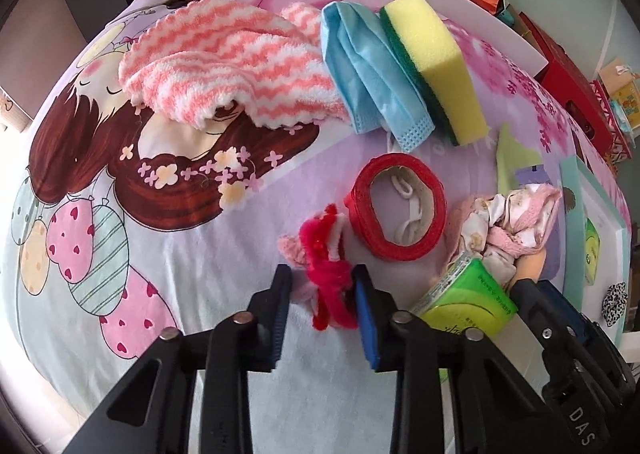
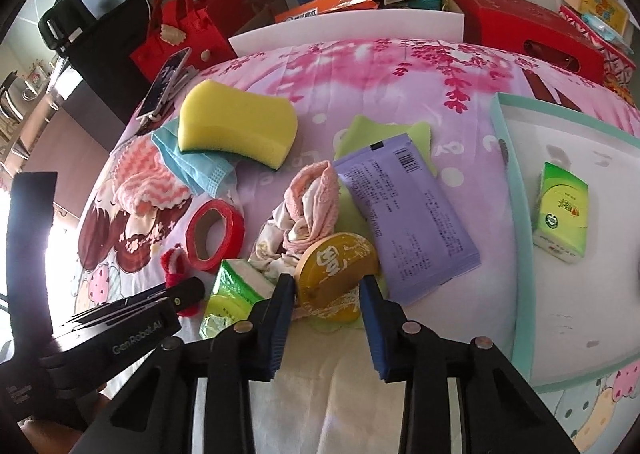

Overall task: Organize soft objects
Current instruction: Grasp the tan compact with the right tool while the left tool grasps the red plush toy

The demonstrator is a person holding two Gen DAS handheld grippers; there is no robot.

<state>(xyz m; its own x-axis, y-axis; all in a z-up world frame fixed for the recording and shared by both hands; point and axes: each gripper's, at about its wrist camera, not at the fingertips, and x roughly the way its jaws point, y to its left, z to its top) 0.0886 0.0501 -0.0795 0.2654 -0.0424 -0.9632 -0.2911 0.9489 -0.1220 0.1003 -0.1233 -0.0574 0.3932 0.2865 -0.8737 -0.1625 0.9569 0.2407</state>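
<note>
My left gripper point(image 1: 322, 286) is open around a red and pink fuzzy toy point(image 1: 330, 278) lying on the cartoon bedsheet; the toy also shows in the right wrist view point(image 2: 176, 270). My right gripper point(image 2: 328, 290) is open around a round yellow sponge puff point(image 2: 336, 274), jaws either side of it. A green tissue pack point(image 2: 234, 294) lies just left of it. A crumpled pink cloth point(image 2: 308, 206), a yellow sponge point(image 2: 236, 126), a blue face mask point(image 1: 368, 70) and a pink striped towel point(image 1: 224, 58) lie further back.
A red tape roll point(image 1: 396, 210) lies beyond the toy. A purple packet point(image 2: 404, 214) lies right of the puff. A teal-rimmed white tray point(image 2: 516, 214) at right holds another green tissue pack point(image 2: 560, 214). A phone point(image 2: 164, 86), red bags and boxes line the back.
</note>
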